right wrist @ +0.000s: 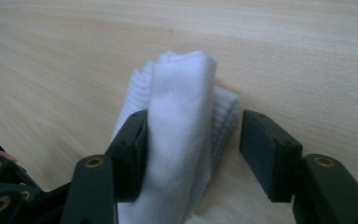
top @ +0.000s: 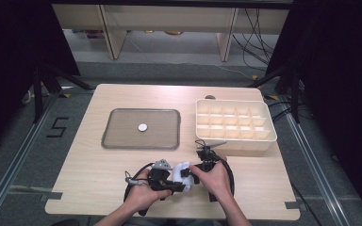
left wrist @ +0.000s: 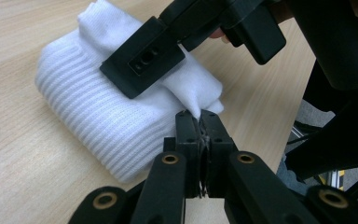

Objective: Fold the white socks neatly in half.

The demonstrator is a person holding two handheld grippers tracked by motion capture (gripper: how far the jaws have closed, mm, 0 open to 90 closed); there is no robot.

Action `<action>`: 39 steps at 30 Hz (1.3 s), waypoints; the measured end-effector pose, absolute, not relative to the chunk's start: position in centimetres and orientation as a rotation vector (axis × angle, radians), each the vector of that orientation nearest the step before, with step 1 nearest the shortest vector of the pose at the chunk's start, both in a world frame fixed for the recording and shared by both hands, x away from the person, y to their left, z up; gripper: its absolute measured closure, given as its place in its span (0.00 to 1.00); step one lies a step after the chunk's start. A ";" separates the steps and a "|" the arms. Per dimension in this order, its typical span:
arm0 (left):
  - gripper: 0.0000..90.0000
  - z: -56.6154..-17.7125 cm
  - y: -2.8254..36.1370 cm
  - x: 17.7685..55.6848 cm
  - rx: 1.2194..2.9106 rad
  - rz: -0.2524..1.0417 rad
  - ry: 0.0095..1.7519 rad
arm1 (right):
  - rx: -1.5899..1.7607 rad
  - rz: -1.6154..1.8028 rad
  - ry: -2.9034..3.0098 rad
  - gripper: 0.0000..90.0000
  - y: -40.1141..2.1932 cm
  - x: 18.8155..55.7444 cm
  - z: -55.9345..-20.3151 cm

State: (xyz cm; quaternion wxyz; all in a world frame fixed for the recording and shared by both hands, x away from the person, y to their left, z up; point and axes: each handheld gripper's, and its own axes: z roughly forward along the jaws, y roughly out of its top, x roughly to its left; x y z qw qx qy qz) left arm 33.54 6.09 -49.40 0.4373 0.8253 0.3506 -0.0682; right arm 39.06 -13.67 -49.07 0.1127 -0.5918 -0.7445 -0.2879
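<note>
A folded white ribbed cloth (top: 179,168) lies near the table's front edge. In the left gripper view the cloth (left wrist: 88,107) stretches away to the left, and my left gripper (left wrist: 200,119) is shut on its nearest corner. One jaw of the other gripper rests across the cloth's top fold. In the right gripper view my right gripper (right wrist: 194,127) is open astride the upright fold of the cloth (right wrist: 182,93). Its left pad (right wrist: 130,140) lies against the fabric and its right pad (right wrist: 261,149) stands clear. From above, the left gripper (top: 173,181) and right gripper (top: 191,173) meet at the cloth.
A grey flat tray (top: 118,141) with a small white disc (top: 143,127) sits at mid-table. A cream box (top: 235,142) of several compartments stands at the right. Bare wood surrounds the cloth. Cables trail from both grippers.
</note>
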 end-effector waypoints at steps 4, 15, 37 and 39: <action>0.96 -49.0 6.6 33.2 2.050 -0.159 0.865 | -1.709 -0.819 -2.157 0.54 -13.3 39.3 -49.0; 0.78 -49.3 10.3 32.8 1.972 -0.145 0.956 | -1.632 -0.857 -2.191 0.65 -13.6 39.7 -49.7; 0.59 -50.9 13.3 33.6 1.836 -0.023 1.052 | -1.615 -0.897 -2.147 0.74 -14.1 39.8 -50.2; 0.59 -51.0 13.4 33.7 1.828 -0.017 1.050 | -1.588 -0.898 -2.144 0.75 -14.2 39.9 -50.2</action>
